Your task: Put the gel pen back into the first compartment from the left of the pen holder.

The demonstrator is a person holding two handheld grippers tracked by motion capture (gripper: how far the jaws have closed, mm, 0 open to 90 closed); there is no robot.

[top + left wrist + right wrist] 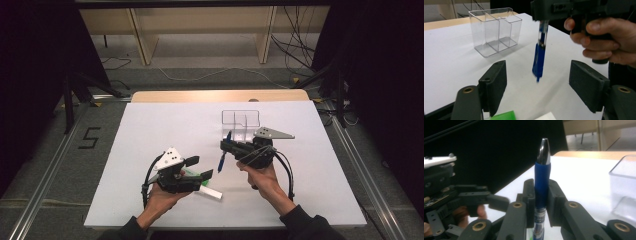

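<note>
The green block (pixel 503 116) and white piece (pixel 547 116) are cut off by the left gripper view's bottom edge, and the blue pen (pixel 541 195) runs below the right gripper view's.

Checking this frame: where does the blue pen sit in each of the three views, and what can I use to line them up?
High view: the blue pen hangs right of centre, clamped in the right gripper.
Left gripper view: upper middle, hanging tip down above the table.
Right gripper view: centre, upright between the closed jaws.
Shared landmark: the clear divided organiser, just beyond the pen.
</note>
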